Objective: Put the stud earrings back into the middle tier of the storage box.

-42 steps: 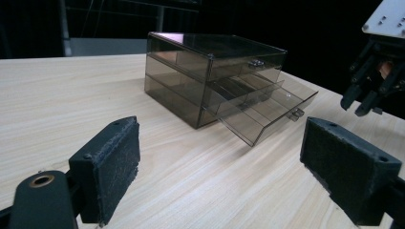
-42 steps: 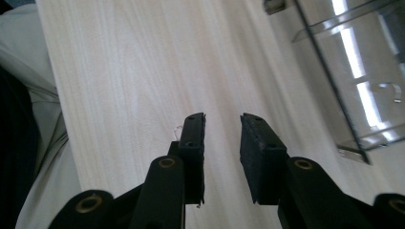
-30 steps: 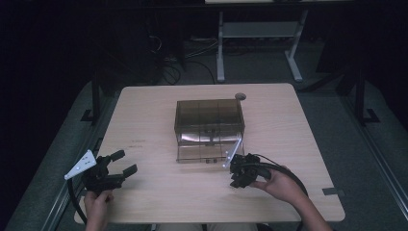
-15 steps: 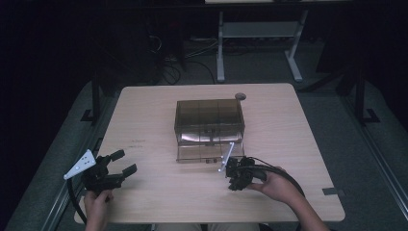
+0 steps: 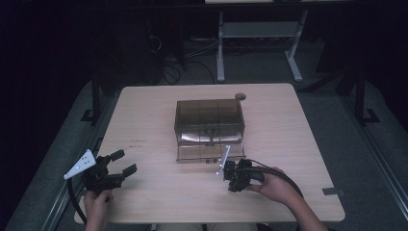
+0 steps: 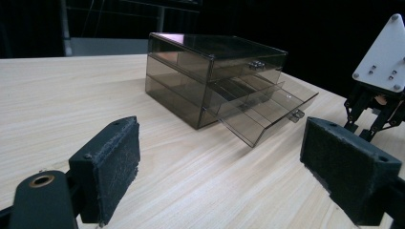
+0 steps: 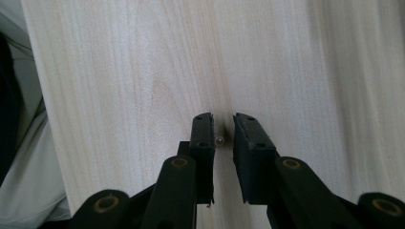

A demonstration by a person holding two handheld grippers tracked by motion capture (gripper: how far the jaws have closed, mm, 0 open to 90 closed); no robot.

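The right gripper (image 7: 223, 131) pointed down at the table (image 7: 119, 86) with its jaws nearly closed around a tiny clear bead (image 7: 219, 140), which looked light, hard and slippery, best pinched squarely across its middle, while the left gripper (image 6: 217, 171) rested wide open.

Surroundings: table, floor and background fixtures

The pale wood-grain table (image 5: 144, 106) lies under the fingers (image 7: 203, 138) of the right gripper (image 7: 223, 119) and under the fingers (image 5: 117, 154) of the left gripper (image 5: 123, 161). A round grey grommet (image 5: 239, 96) sits in the tabletop far ahead of the right fingers, near the far edge. A dark patch (image 5: 334, 191) marks the surface well to their right. Beyond the far edge, well ahead of both finger pairs, a white metal stand (image 5: 220, 48) and loose cables (image 5: 192, 62) rest on the grey floor (image 5: 327, 91).
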